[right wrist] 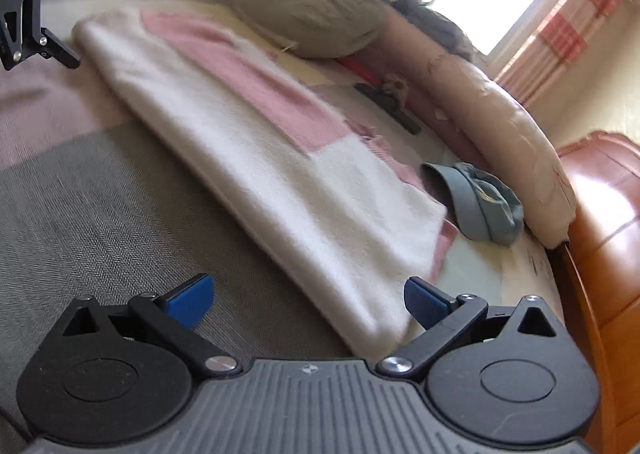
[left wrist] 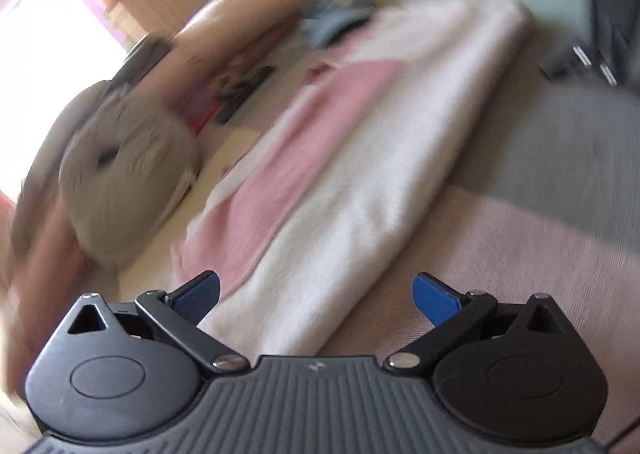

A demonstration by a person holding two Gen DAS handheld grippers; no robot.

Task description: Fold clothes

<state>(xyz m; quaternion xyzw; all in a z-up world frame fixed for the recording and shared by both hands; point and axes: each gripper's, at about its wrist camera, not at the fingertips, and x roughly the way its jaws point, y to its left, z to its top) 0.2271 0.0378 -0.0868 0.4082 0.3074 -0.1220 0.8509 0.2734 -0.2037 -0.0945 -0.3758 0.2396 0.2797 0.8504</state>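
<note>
A white and pink fuzzy garment [left wrist: 360, 158] lies folded into a long strip on the bed. In the left wrist view its near end reaches between my left gripper's [left wrist: 316, 298] blue pads, which stand wide apart and hold nothing. The same garment [right wrist: 256, 158] in the right wrist view runs from the far left toward my right gripper [right wrist: 308, 300]. That gripper's blue pads are spread wide, with the garment's near corner lying between them, not pinched. The left gripper [right wrist: 24, 18] shows at the upper left of the right wrist view, by the garment's far end.
A grey round cushion [right wrist: 312, 14] rests beside the garment. A rolled beige quilt [right wrist: 504, 134] lines the bed's far side, and a blue-grey cap [right wrist: 480, 206] lies next to it. An orange wooden bed frame [right wrist: 600, 254] stands at the right. The grey and pink bedspread [right wrist: 100, 194] lies under everything.
</note>
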